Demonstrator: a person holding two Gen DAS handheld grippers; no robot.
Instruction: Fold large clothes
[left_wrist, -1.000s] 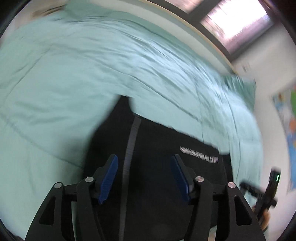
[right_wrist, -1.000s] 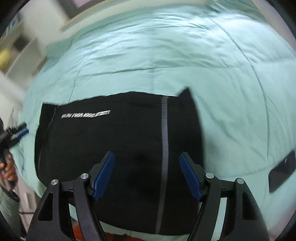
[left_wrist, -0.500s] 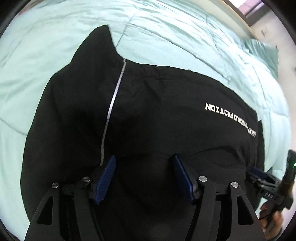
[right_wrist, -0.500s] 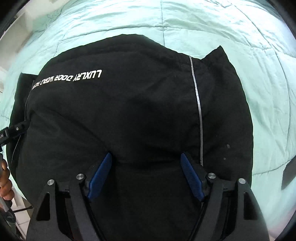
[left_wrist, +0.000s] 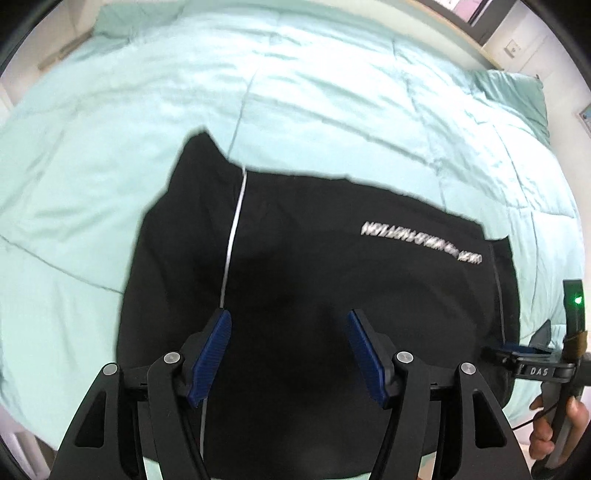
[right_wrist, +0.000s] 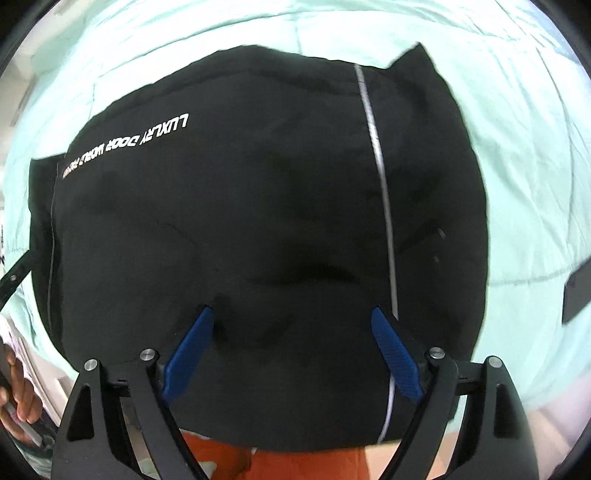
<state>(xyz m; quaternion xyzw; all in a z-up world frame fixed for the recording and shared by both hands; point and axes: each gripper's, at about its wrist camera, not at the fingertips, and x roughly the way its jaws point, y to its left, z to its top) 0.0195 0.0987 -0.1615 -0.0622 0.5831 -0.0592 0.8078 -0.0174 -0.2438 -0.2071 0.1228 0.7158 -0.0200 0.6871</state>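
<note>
I see folded black fabric garment (right_wrist: 240, 221) flat on mint quilted bedspread (left_wrist: 295, 92) | left gripper (left_wrist: 290, 350) jaws apart, empty | right gripper (right_wrist: 291, 350) jaws just widened, nothing clamped between them

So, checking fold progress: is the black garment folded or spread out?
Folded. The black garment lies as a compact block on the green bedspread, no sleeves sticking out.

bare quilt (left_wrist: 332, 92) beyond black garment (left_wrist: 314, 266)

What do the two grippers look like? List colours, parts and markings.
Left gripper and right gripper: black linkage frames with silver pivot screws, fingers faced with ribbed blue pads. In the left wrist view the right one bears white "DAS" lettering and a green light.
</note>
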